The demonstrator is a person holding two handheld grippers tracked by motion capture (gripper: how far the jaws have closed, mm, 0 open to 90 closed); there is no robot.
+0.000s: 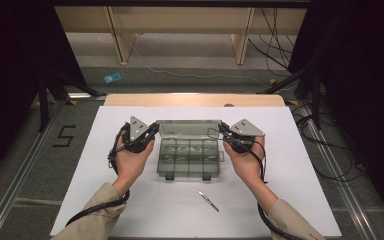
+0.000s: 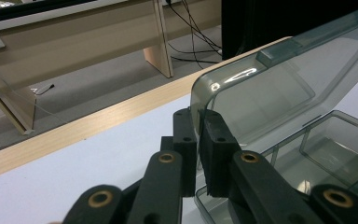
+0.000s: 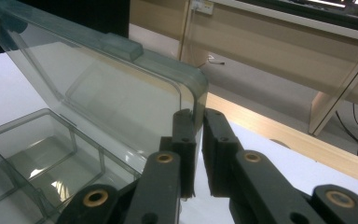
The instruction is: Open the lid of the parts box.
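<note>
Left gripper (image 2: 198,154): fingers (image 2: 184,140) nearly closed, pinching the side edge of the lid (image 2: 279,88) near its corner, one finger either side of the clear wall; right gripper (image 3: 196,154): fingers (image 3: 219,144) likewise drawn close on the opposite side edge of the same lid, a thin gap visible below the plastic, so grip judged light. Lid standing raised, tilted back on its hinge at the far side of the organiser box (image 1: 188,158); box tray open, dividers visible, compartments apparently empty. Box sitting mid-counter on the white sheet (image 1: 105,165), between the two hands; left gripper (image 1: 139,134) and right gripper (image 1: 239,135) at the lid's left and right ends in the high view. Small slim metal tool (image 1: 208,200) lying loose on the sheet nearer the person, well apart from the box.

Risks, judged: smooth thin plastic could slip from either pinch; uneven motion of the two hands could twist the lid and strain the hinge; upward pull could lift or drag the light tray.
</note>
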